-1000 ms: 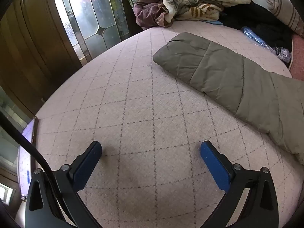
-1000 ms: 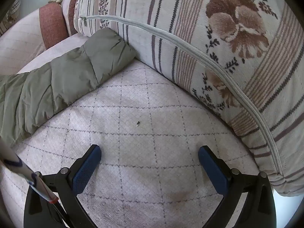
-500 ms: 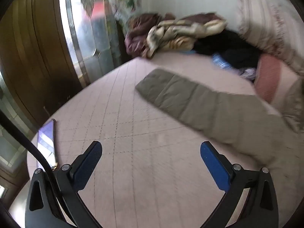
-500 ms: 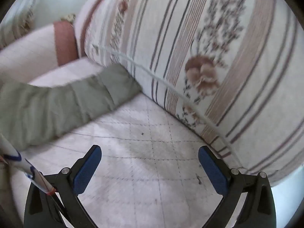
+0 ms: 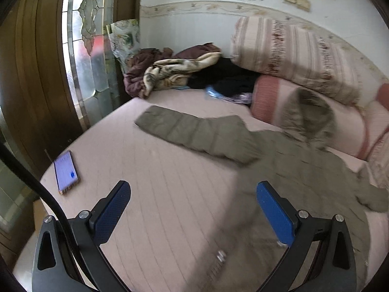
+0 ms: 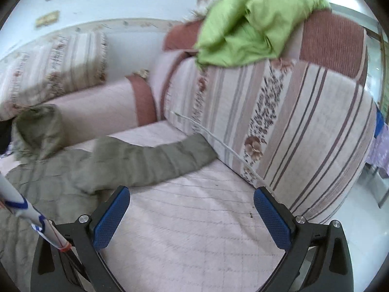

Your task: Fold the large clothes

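An olive padded jacket (image 5: 287,168) lies spread on the pink quilted bed (image 5: 155,175). In the left wrist view one sleeve (image 5: 194,131) stretches toward the far left and the hood (image 5: 306,114) rests against the cushions. My left gripper (image 5: 193,209) hangs open above the bed, near the jacket's left edge, holding nothing. In the right wrist view the other sleeve (image 6: 155,163) runs rightward to a striped floral cushion (image 6: 291,131). My right gripper (image 6: 190,213) is open over bare bed in front of that sleeve, with nothing between its fingers.
A phone (image 5: 66,171) with a lit screen lies near the bed's left edge. A heap of blankets and dark clothes (image 5: 184,73) sits at the far end. Striped cushions (image 5: 291,56) line the wall. A green cloth (image 6: 250,22) tops the cushion at right.
Both grippers have pulled back and risen away from the sleeve ends; far more of the jacket and room shows now. Both stayed open and held nothing throughout.
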Tool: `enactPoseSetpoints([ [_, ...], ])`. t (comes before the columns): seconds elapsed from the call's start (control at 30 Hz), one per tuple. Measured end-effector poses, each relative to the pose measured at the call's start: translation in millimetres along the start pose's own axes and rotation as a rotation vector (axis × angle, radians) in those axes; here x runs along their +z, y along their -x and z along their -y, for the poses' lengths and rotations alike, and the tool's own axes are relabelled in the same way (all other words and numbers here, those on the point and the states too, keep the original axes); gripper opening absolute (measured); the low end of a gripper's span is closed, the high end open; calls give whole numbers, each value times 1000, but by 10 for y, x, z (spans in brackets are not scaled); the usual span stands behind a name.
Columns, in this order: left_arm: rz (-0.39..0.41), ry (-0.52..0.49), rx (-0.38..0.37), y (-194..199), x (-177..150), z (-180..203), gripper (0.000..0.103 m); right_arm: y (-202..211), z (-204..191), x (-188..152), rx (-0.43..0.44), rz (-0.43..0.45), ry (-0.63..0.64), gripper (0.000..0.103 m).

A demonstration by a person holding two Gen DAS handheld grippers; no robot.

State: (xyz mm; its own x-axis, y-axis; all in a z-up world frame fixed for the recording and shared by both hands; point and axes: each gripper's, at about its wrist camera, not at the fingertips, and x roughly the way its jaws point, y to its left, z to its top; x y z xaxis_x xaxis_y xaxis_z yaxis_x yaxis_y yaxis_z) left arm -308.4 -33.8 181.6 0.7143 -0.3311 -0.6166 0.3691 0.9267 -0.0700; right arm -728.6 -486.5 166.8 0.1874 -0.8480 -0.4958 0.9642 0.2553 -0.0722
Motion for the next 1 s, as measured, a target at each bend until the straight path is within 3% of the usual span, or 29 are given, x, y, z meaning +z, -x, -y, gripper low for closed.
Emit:
enactPoseSetpoints([
  [0.3, 34, -64, -61, 612, -380, 323, 103, 783, -278, -146, 61, 114, 26, 103],
  [0.47, 47, -102, -77, 773, -457, 473, 103, 1126, -338, -189, 123, 187, -54, 97],
  [0.8, 8, -146, -119, 844, -763, 761, 103, 1245, -765, -343, 380, 89, -141, 94],
  [1.0, -39, -175, -139, 819, -952, 913, 103, 1240, -1084, -606, 559, -56, -137, 94],
])
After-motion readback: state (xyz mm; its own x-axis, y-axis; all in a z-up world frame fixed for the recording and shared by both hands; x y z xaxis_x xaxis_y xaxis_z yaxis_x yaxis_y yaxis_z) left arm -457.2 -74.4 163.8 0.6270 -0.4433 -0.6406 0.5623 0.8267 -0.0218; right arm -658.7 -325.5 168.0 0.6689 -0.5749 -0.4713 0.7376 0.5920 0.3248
